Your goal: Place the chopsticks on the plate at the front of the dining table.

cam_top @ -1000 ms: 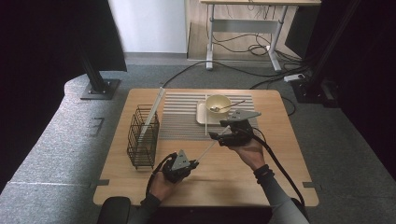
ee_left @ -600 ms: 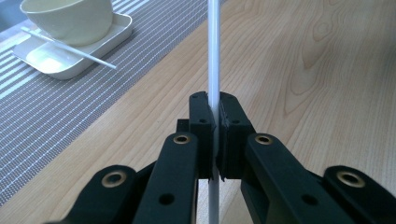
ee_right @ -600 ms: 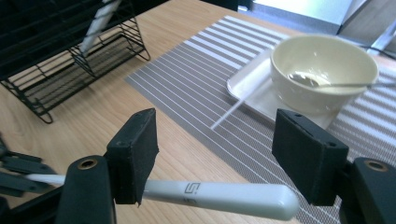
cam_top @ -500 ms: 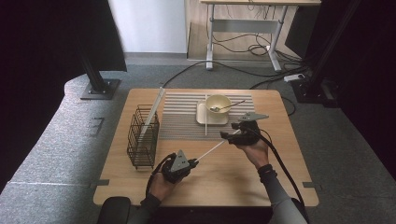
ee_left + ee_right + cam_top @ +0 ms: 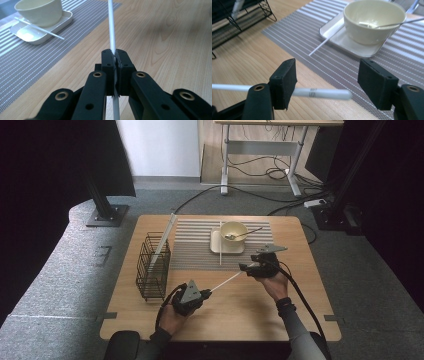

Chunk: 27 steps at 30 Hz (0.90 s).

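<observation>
The left gripper (image 5: 204,294) clamps one end of the chopstick (image 5: 226,282), whose far tip lies crosswise between the right gripper's (image 5: 328,86) parted, untouching jaws.

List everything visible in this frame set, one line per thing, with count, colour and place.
chopstick: one of two, white, clamped in the left tongs, far end between the right tongs' open jaws
second chopstick: white, lying across the tray's left edge
bowl: one, cream, on the tray
spoon: one, metal, resting in the bowl
tray: one, cream, on the placemat
placemat: one, grey striped, far half of table
wire rack: one, black, table's left side
table: one, light wood
left tongs: black, shut
right tongs: black, open
</observation>
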Available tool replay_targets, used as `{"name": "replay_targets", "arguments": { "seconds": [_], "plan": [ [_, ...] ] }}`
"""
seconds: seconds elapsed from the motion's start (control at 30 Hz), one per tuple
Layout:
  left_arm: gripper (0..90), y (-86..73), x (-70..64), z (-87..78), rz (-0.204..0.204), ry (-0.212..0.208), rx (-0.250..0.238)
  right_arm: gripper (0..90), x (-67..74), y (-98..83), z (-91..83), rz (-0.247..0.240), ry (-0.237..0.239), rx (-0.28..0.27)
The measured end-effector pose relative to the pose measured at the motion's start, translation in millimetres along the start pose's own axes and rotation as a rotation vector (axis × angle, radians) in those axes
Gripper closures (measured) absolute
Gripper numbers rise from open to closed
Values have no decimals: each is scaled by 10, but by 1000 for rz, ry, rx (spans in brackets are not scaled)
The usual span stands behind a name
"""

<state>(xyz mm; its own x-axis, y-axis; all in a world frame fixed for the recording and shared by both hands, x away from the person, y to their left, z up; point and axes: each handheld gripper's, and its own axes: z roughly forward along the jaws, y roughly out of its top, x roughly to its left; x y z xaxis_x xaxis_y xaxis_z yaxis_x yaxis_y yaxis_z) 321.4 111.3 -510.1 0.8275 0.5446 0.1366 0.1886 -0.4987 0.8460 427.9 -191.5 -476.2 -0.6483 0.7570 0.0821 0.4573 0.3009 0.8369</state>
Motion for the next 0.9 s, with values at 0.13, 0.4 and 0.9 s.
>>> {"name": "replay_targets", "arguments": {
  "seconds": [0.13,0.4,0.9],
  "plan": [
    [859,5,-4,-2,0,7,2,260,5,34,-154,-4,-1,-26],
    [859,23,-5,-5,-15,20,4,139,-13,-62,-503,-24,-7,-26],
    [859,51,70,-24,-73,75,14,0,-110,-556,-732,-23,-62,75]
  ]
}}
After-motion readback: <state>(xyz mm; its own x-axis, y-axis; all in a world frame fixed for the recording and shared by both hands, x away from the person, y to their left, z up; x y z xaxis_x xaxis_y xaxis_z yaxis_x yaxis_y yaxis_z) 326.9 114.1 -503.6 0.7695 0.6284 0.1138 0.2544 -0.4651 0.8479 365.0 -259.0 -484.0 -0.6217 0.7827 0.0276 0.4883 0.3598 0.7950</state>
